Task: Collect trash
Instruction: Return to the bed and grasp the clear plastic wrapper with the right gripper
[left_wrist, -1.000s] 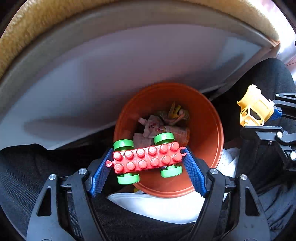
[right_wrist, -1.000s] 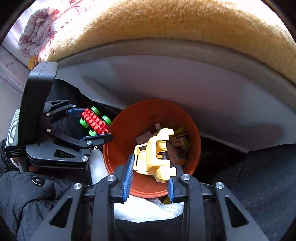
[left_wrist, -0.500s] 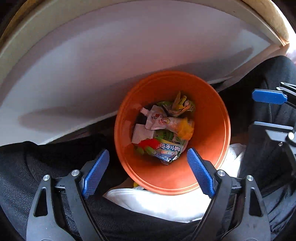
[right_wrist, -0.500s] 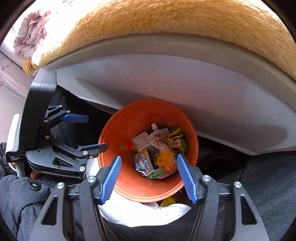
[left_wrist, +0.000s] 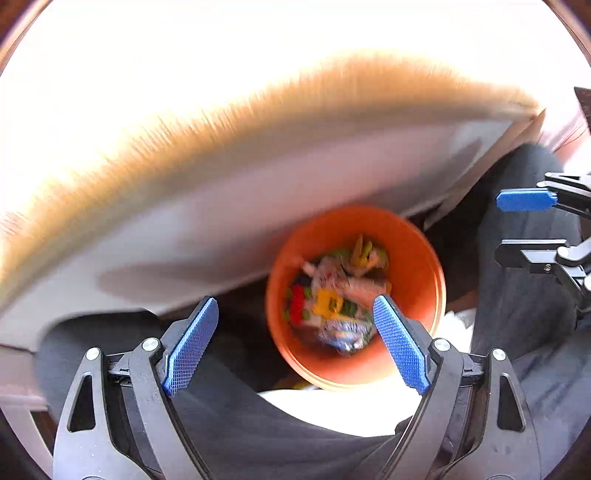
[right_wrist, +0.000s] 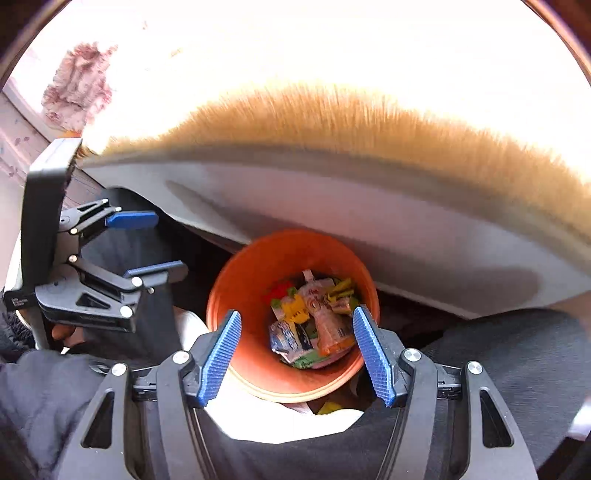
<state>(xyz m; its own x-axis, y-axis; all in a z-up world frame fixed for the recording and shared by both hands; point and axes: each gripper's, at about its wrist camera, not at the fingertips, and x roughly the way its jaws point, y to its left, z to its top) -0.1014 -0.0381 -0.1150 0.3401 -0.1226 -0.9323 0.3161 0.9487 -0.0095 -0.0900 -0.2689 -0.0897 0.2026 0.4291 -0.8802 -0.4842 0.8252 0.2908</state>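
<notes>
Sunlit and blown out, a bed with a tan fuzzy blanket (right_wrist: 369, 122) over a grey bed frame (right_wrist: 406, 221) fills the upper half of both views, and the orange bin (right_wrist: 236, 295) stands on the floor against it, low and centre in my right view, right of centre in my left. Both my grippers hover above it with fingers spread wide and nothing between them: the left gripper (left_wrist: 295, 347) and the right gripper (right_wrist: 295, 358). Inside the bin lies the trash (right_wrist: 314, 321): crinkled snack wrappers and a squeezed pouch, with a red toy piece (right_wrist: 282, 288) and a yellow toy piece (right_wrist: 295, 310) among them. I judge the wrappers to be light, soft and slippery, so I would pinch a bunched fold or a sealed edge rather than a flat face; the toy pieces look stiff and light and would take a grip across their flat sides. The bin looks like rigid thin plastic, best taken by the rim. My right view is the sharper one and shows the contents clearly, plus my left gripper at the left edge and a floral cloth (right_wrist: 77, 85) in the upper left. My left view is motion-blurred, but it shows the right gripper's fingers (left_wrist: 524, 199) at the right edge, also apart.
</notes>
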